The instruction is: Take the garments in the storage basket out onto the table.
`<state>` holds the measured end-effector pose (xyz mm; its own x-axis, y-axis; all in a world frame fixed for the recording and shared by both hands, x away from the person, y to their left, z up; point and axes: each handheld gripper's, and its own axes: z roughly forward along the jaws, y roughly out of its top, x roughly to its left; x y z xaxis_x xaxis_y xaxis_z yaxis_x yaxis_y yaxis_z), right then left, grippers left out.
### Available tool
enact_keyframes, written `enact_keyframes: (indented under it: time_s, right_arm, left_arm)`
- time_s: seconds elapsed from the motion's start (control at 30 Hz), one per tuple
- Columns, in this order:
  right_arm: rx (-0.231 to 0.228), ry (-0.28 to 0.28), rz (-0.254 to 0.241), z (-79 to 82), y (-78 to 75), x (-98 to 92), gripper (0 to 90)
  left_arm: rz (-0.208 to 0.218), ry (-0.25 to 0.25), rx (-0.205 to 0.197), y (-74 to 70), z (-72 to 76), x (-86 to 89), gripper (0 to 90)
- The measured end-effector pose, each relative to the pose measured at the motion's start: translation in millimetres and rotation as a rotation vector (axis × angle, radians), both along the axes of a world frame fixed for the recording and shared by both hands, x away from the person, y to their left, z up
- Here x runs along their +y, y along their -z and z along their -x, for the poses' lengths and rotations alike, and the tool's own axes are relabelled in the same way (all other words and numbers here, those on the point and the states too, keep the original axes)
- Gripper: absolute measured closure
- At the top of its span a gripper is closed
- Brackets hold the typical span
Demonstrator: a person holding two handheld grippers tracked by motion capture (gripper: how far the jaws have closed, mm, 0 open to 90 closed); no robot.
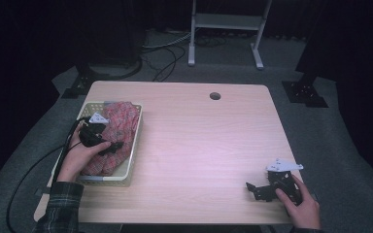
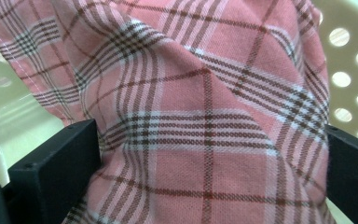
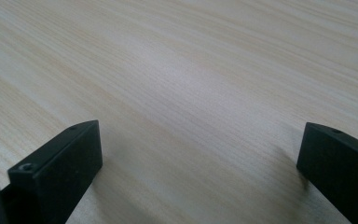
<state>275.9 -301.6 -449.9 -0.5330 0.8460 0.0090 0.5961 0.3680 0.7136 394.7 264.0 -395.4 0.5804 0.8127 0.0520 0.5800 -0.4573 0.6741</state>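
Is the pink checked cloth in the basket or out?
In: the cloth lies bunched inside the basket, walls around it.

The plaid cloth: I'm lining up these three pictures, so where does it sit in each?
High view: plaid cloth heaped in the basket, table's left.
Left gripper view: cloth close up between the wide jaws.
Right gripper view: not in it.
Shared landmark: the perforated basket.

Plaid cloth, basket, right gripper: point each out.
plaid cloth [image 2: 205, 116], left gripper view, middle of the fabric.
basket [image 1: 135, 145], high view, right rim.
right gripper [image 1: 250, 188], high view, between its open fingers.
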Motion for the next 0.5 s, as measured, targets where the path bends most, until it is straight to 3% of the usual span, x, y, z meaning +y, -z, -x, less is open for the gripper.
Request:
enact_keyframes:
  time_s: [0.5]
  right_arm:
    - [0.000, 0.000, 0.000, 0.0, 0.0, 0.0, 0.0]
  left_arm:
    - [-0.055, 0.005, 0.020, 5.8, -1.7, -3.2, 0.1]
